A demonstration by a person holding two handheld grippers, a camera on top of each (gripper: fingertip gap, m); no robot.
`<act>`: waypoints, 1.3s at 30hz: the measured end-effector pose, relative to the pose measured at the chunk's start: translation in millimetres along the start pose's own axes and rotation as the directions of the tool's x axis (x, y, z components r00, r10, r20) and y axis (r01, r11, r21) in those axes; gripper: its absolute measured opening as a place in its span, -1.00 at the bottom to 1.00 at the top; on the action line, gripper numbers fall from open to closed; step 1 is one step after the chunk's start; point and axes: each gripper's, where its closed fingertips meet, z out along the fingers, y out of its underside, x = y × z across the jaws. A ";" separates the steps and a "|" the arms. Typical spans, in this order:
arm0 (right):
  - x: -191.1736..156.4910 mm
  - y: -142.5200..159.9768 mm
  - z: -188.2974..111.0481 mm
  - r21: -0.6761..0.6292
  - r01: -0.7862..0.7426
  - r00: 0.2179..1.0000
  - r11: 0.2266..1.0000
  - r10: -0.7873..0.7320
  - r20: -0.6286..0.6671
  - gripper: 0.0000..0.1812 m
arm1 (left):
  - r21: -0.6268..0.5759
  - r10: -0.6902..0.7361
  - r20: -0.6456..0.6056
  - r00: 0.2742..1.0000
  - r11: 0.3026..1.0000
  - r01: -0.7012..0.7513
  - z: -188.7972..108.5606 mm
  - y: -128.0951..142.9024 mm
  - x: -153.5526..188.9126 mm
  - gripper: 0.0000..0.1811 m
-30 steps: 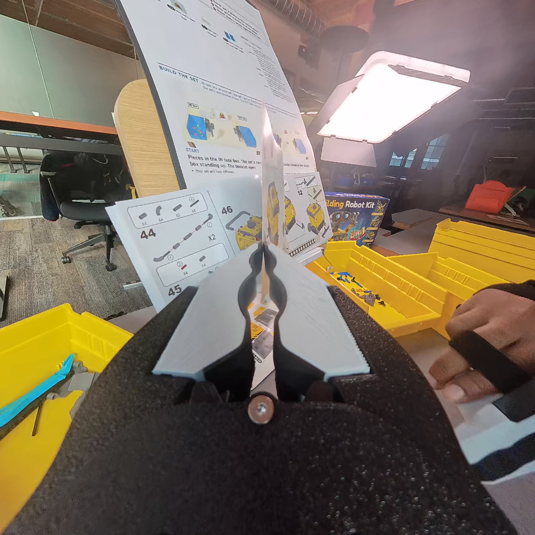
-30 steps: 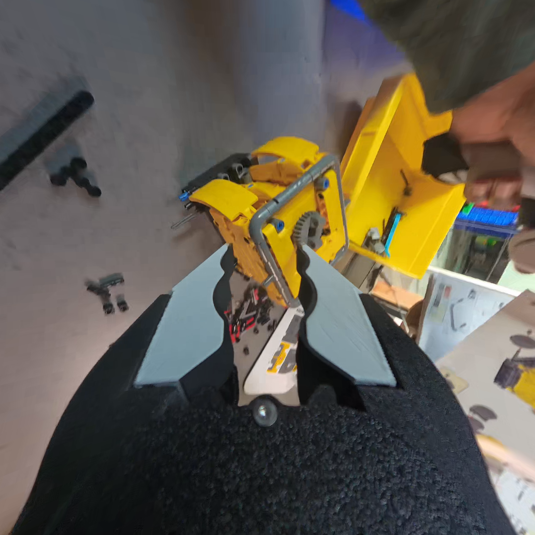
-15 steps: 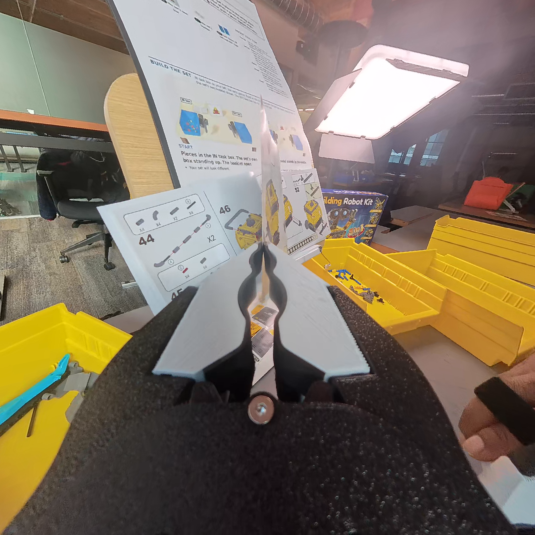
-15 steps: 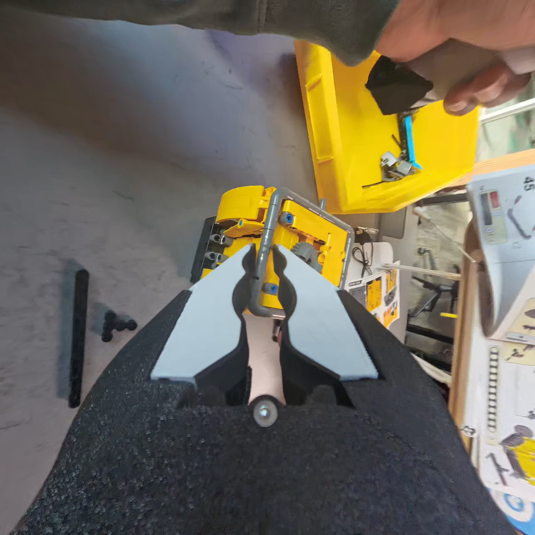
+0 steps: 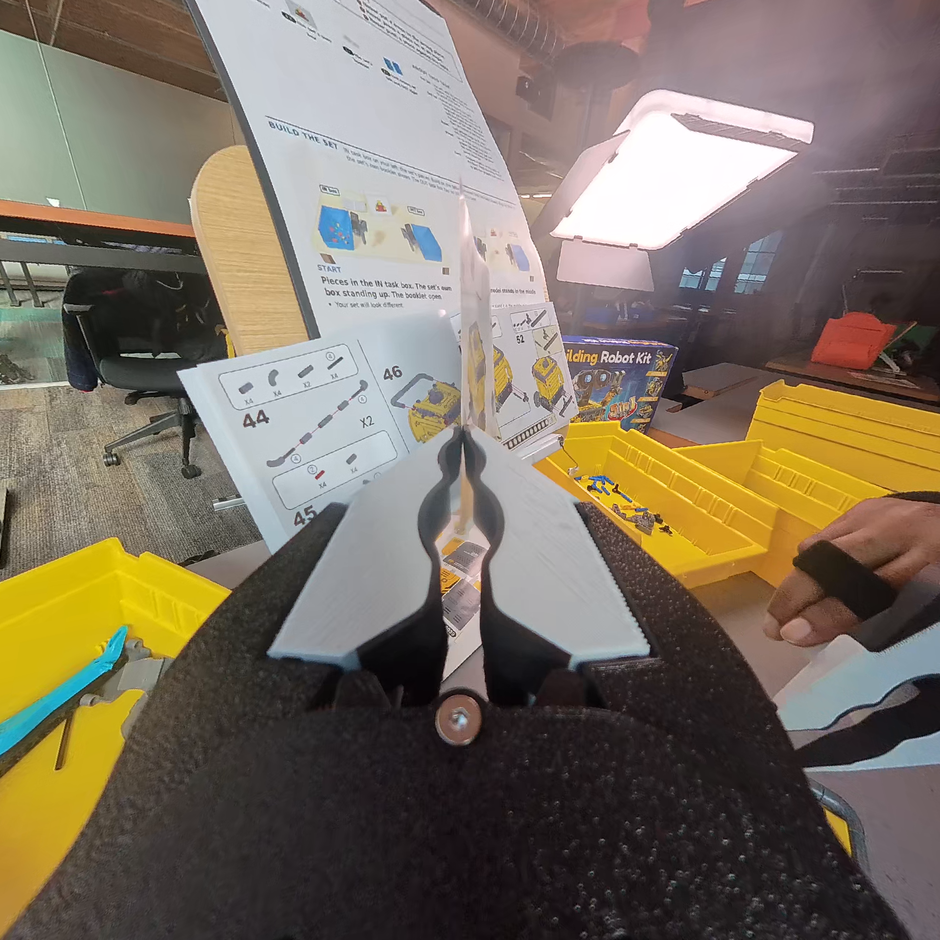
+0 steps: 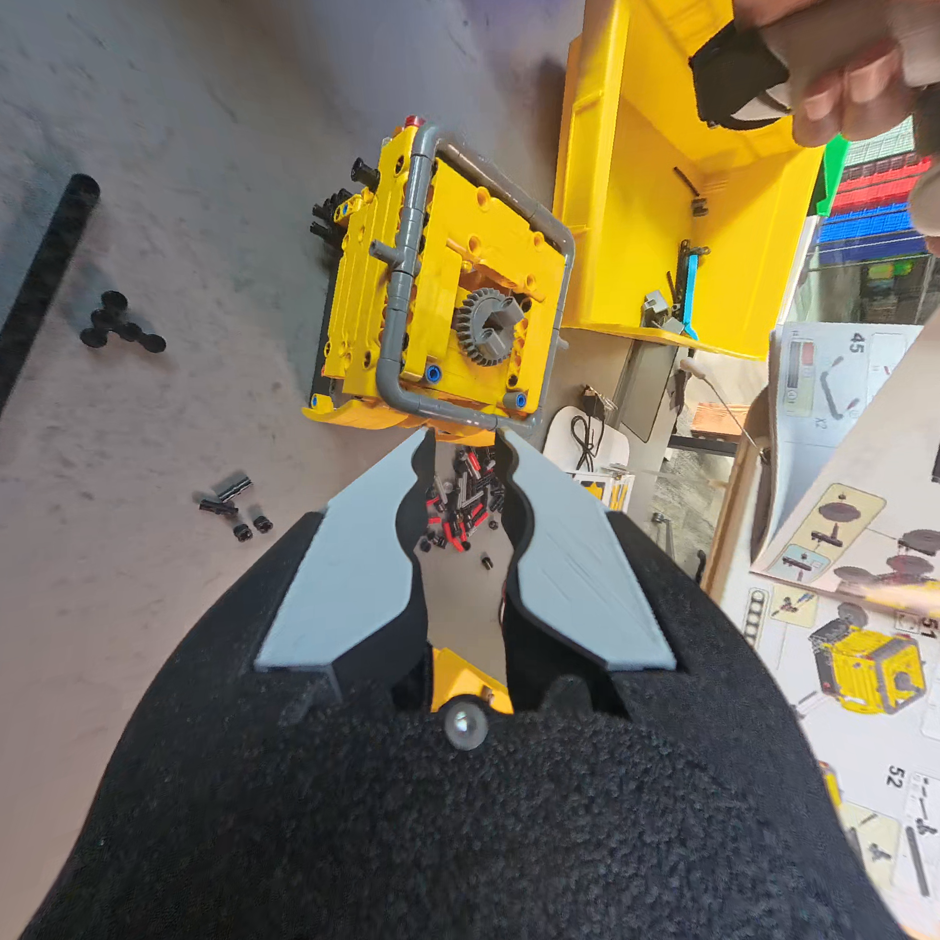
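The left claw [image 5: 464,437] pinched a booklet page [image 5: 473,305]; a tug could tear it. The right claw [image 6: 464,438] stood narrowly parted by the model [image 6: 458,285].

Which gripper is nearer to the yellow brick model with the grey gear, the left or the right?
Right. The right gripper has its open fingertips just at the lower edge of the yellow brick model. The left gripper is shut on a page of the instruction booklet, away from the model.

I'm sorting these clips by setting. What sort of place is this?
Probably a shared workshop or lab set up for building a toy kit: yellow parts bins on a grey table, an open instruction booklet, a studio light panel, and an office chair behind.
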 end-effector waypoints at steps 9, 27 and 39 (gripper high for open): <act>-16.6 -49.1 -1.8 0.046 -0.183 0.980 0.982 0.178 0.089 -0.65 | -0.005 -0.001 0.000 1.000 1.000 0.001 1.5 2.2 0.4 -1.00; -12.0 -6.1 -1.5 0.036 0.078 0.988 0.996 -0.082 0.130 -0.78 | -0.005 -0.002 0.001 1.000 1.000 0.002 0.1 1.2 -1.3 -1.00; 8.9 -49.4 39.1 -0.140 -0.412 0.904 0.900 0.424 0.063 -0.61 | -0.013 0.002 -0.005 1.000 1.000 -0.003 2.4 4.0 2.1 -1.00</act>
